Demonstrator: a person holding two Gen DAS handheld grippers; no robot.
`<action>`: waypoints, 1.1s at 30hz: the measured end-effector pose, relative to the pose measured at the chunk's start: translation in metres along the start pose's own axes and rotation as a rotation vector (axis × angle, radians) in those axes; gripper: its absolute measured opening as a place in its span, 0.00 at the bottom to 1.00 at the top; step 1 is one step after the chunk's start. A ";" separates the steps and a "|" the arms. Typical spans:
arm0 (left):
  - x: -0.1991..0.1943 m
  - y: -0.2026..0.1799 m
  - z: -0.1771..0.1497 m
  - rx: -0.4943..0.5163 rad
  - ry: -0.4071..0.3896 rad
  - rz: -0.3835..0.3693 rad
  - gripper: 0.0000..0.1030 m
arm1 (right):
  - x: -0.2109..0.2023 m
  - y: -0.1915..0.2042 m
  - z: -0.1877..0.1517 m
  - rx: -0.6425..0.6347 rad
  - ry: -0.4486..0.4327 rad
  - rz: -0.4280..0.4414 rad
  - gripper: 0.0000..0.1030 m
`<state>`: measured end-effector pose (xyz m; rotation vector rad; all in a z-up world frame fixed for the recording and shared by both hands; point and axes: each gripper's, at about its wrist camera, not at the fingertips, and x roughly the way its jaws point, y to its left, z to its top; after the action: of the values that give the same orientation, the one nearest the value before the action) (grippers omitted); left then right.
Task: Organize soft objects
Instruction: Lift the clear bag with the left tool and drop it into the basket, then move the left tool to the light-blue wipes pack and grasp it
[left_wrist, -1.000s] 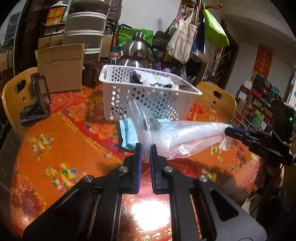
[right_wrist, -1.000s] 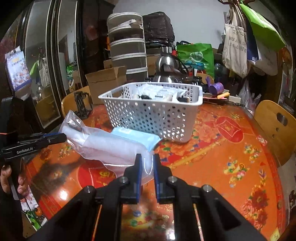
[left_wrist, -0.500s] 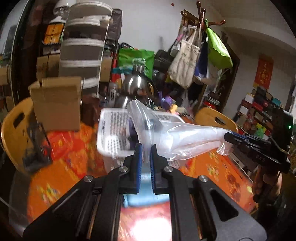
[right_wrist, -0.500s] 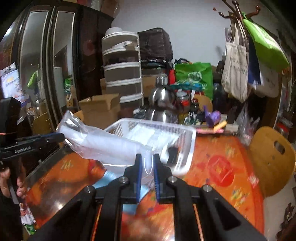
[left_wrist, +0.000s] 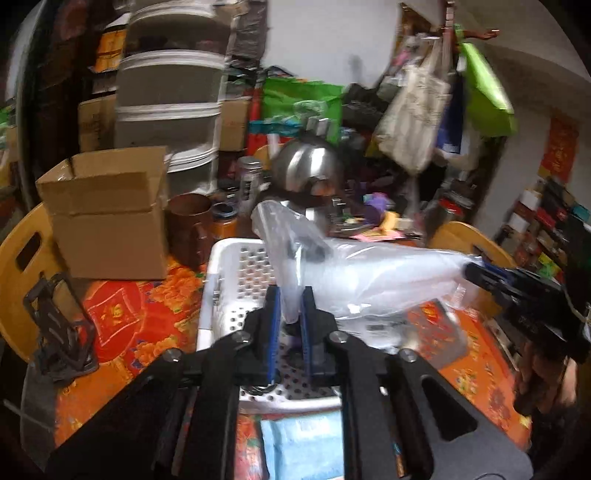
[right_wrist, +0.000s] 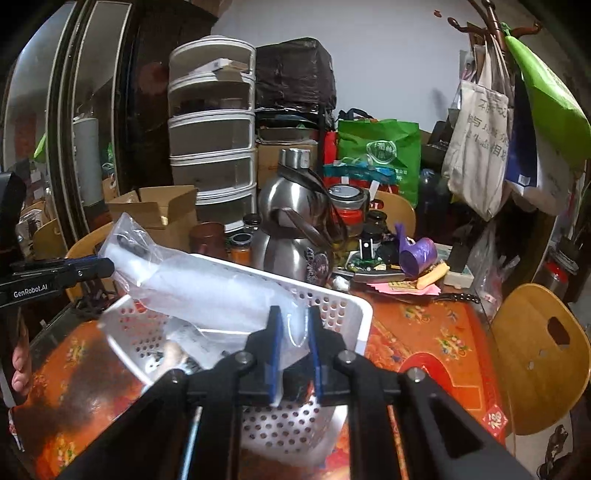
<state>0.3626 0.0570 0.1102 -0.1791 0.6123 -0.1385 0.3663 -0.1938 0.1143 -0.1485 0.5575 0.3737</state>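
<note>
Left gripper: the left gripper (left_wrist: 289, 314) had just been opening; its blue pads stood a narrow gap apart, with one end of the clear bag between them, and no firm pinch could be made out.
Right gripper: the right gripper (right_wrist: 294, 334) had likewise just been opening, jaws slightly parted, the bag's other end hanging loosely in the gap.
Blue packet: a light-blue soft packet (left_wrist: 306, 441) lay flat on the table near its near edge, just in front of the basket in the left view.
Bag, look: a clear plastic bag (left_wrist: 373, 273) was glossy and wrinkled, holding a long white roll-like filling, with a small dark item showing at its crumpled end.
Bag, axis: its long axis ran roughly level from one gripper across to the other, side to side over the basket.
Bag, place: it was in the air above the basket's open top, apart from the table.
Basket: the white perforated basket (right_wrist: 354, 306) stood on the red-and-orange patterned table (right_wrist: 436, 332) and held a few small packets.
Behind the basket: a cardboard box (left_wrist: 107, 210) and a steel kettle (right_wrist: 291, 229) stood toward the table's far edge.
</note>
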 end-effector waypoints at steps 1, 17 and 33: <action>0.007 0.002 -0.001 -0.009 0.001 0.020 0.42 | 0.007 -0.003 -0.002 0.012 0.005 -0.041 0.35; 0.034 0.007 -0.032 -0.002 0.047 0.136 0.91 | 0.026 -0.020 -0.034 0.070 0.102 -0.148 0.83; -0.012 0.007 -0.115 0.017 0.100 0.080 0.92 | -0.046 0.028 -0.121 0.212 0.130 0.048 0.83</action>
<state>0.2866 0.0512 0.0231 -0.1316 0.7171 -0.0752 0.2604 -0.2106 0.0360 0.0450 0.7259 0.3510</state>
